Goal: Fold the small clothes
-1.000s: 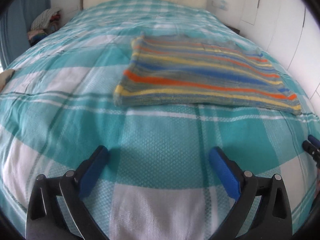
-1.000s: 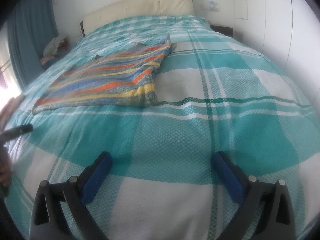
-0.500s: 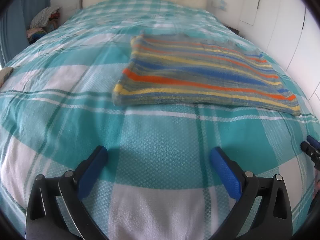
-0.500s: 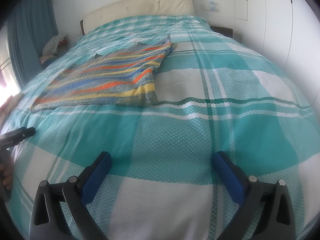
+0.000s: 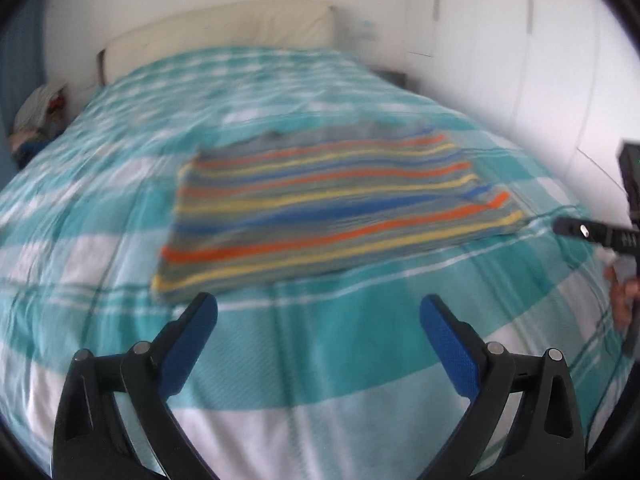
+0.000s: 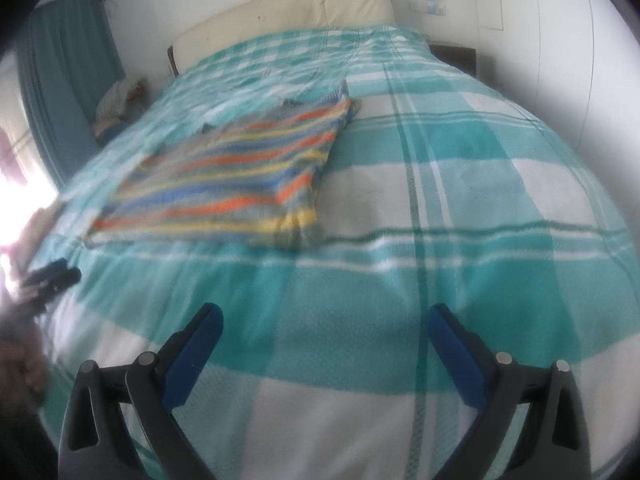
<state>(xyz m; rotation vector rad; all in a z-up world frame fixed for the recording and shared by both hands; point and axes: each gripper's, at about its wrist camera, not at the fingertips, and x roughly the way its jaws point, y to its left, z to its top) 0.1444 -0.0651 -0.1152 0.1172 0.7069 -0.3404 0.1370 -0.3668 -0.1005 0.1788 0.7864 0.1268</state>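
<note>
On the bed point(image 5: 100, 216), covered by a teal-and-white checked woven spread, a striped garment point(image 5: 328, 208) is laid flat near the middle, well apart from the cream padded headboard point(image 6: 288, 8). Garment is seen as a roughly rectangular knit, already doubled by the look of its thick near edge; orange, yellow, blue and grey bands are run across it. Texture is judged soft and limp, likely to sag if lifted by one point. Both views are motion-blurred. Left gripper point(image 5: 318, 312) is held just short of the near-left corner, jaws wide apart, nothing held. Right gripper point(image 6: 324, 320) is held further back, jaws also apart and empty. For a clean fold, the two near corners should be pinched together, lifted evenly and carried across, edges matched before release.
</note>
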